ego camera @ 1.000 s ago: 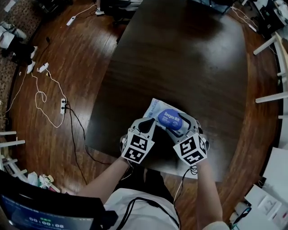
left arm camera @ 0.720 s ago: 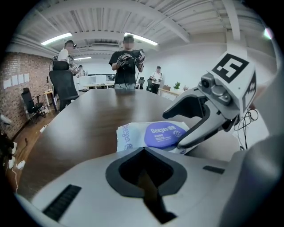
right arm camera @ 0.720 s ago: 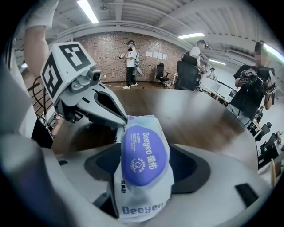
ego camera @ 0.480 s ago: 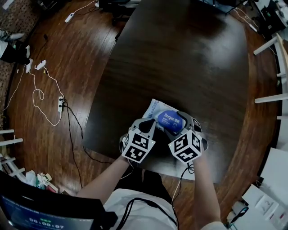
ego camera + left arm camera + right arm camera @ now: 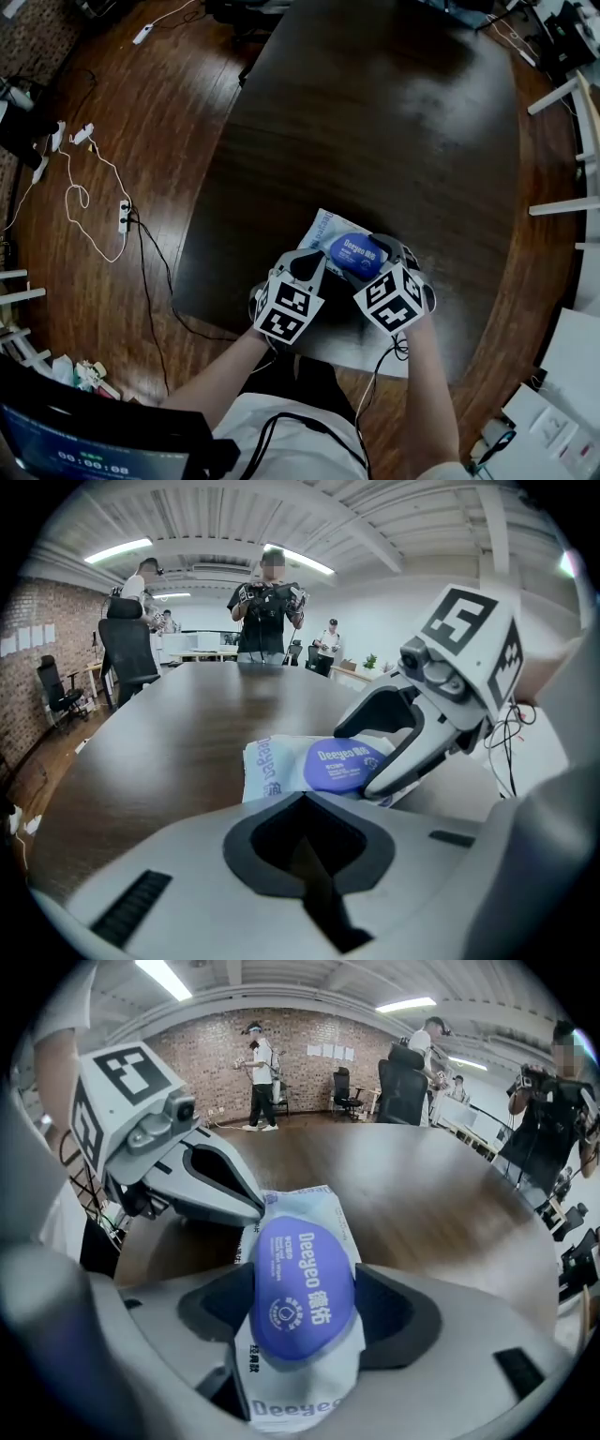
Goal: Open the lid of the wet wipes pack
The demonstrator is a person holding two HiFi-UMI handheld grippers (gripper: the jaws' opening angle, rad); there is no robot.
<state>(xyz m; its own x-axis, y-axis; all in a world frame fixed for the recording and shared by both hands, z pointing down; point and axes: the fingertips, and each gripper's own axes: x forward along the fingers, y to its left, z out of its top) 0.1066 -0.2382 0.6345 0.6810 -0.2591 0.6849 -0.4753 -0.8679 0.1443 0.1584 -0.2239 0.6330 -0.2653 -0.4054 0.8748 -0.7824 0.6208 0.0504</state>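
Note:
The wet wipes pack (image 5: 322, 228) lies flat on the dark table near its front edge, its blue oval lid (image 5: 356, 254) down. My right gripper (image 5: 377, 257) reaches steeply down over the pack. Its jaws have just been opening and now stand wide on either side of the lid (image 5: 302, 1288), so the gripper is open. My left gripper (image 5: 303, 265) is shut with nothing between its jaws. Its tip (image 5: 251, 1209) sits at the pack's near left edge (image 5: 298, 1206). In the left gripper view the lid (image 5: 342, 764) shows just under the right gripper's fingers (image 5: 398, 761).
The dark table (image 5: 375, 122) stretches far ahead of the pack. A power strip (image 5: 123, 217) and white cables lie on the wooden floor at the left. People (image 5: 267, 602) stand beyond the table's far end, beside an office chair (image 5: 127, 653).
My right gripper has tipped further down over the pack and its jaws have spread wider around the blue lid. The left gripper and the pack have stayed in place.

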